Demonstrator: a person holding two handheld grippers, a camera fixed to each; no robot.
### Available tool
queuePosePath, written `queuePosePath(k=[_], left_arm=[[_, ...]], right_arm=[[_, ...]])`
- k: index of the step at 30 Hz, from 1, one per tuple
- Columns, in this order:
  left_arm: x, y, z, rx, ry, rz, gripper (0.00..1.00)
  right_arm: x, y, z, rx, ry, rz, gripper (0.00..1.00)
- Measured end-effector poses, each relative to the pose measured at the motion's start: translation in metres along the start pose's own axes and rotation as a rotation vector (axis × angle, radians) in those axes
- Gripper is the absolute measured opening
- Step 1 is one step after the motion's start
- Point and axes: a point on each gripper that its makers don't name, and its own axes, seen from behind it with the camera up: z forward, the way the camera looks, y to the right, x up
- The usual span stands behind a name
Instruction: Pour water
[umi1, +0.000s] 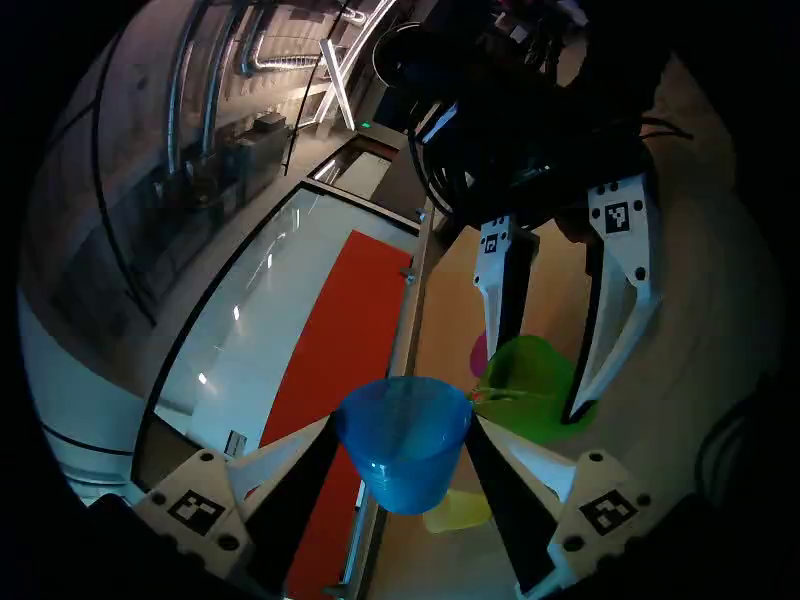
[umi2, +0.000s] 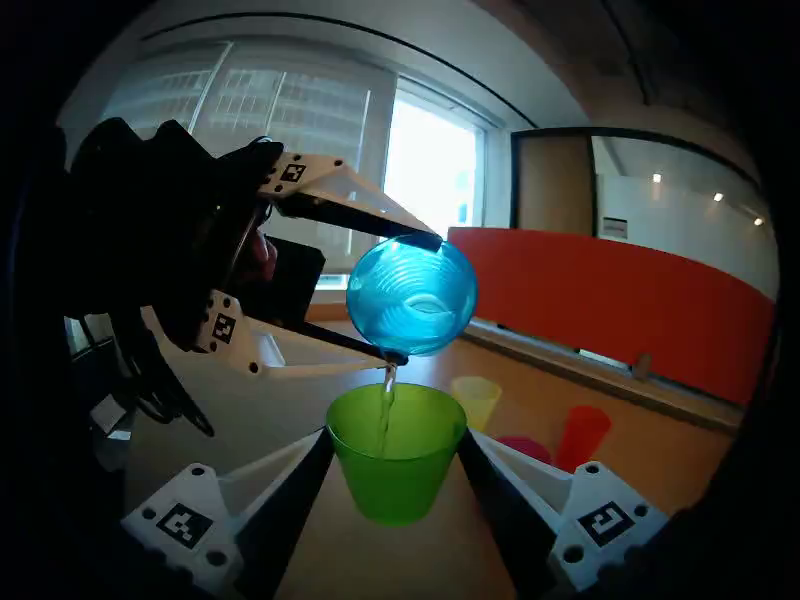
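The left gripper's (umi1: 402, 425) jaws clamp a ribbed, translucent blue cup (umi2: 412, 293), tipped over at centre frame in the right gripper view. A thin stream of water (umi2: 386, 395) falls into the smooth green cup (umi2: 397, 470) gripped in the right gripper's (umi2: 396, 435) jaws, low centre. A yellow cup (umi2: 477, 398) and an orange cup (umi2: 583, 432) stand behind on the wooden surface (umi2: 680, 455).
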Motion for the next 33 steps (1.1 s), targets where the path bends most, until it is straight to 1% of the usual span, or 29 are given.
queuePosePath(k=[6, 14, 23, 33], left_arm=[[0.0006, -0.0007, -0.0002, 0.001, 0.002, 0.006, 0.87], [0.0016, -0.0001, -0.0001, -0.001, 0.001, 0.030, 0.87], [0.0042, 0.0000, -0.0004, -0.001, 0.006, 0.047, 0.87], [0.0057, -0.0001, 0.0013, 0.001, 0.006, 0.060, 0.88]], right_arm=[[0.0006, 0.0001, -0.0004, -0.001, 0.000, -0.001, 0.91], [0.0021, 0.0000, -0.0008, -0.001, 0.003, -0.003, 0.91], [0.0023, 0.0003, -0.0008, -0.002, 0.006, -0.004, 0.91], [0.0018, 0.0010, -0.0017, -0.005, 0.007, -0.003, 0.92]])
